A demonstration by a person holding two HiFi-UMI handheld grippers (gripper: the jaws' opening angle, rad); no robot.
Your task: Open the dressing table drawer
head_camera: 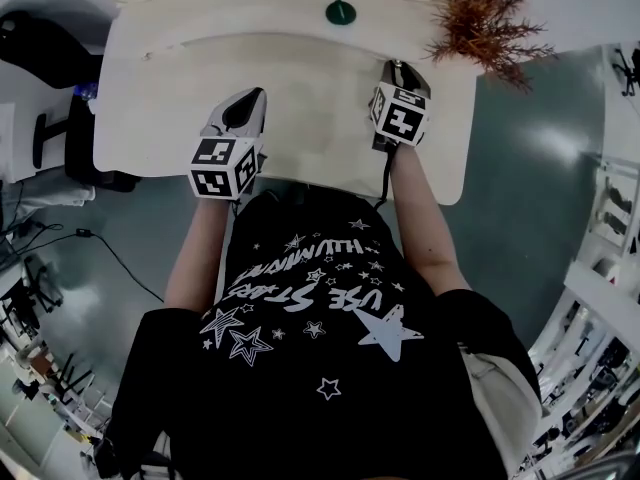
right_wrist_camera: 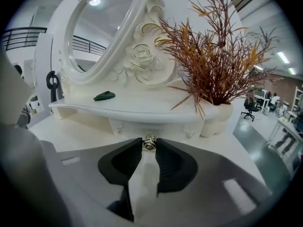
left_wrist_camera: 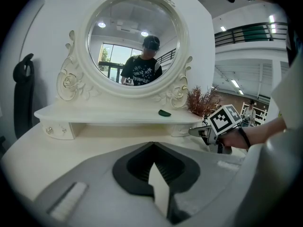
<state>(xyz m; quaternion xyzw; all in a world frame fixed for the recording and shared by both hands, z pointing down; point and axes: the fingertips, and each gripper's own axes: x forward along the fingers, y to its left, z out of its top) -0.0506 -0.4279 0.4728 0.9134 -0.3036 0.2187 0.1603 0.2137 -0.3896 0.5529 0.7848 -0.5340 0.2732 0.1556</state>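
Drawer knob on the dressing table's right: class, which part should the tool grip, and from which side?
Pinch the round metal knob from the front, one jaw each side; it sticks out of the drawer front, as the right tool does.

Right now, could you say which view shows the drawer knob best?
The right gripper view: the drawer knob sits between the fingers of the right gripper. The left gripper view shows only that gripper at the drawer; the head view hides it.

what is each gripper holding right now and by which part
The right gripper pinches the small round silvery metal drawer knob between its jaw tips. The left gripper is shut with nothing in it.
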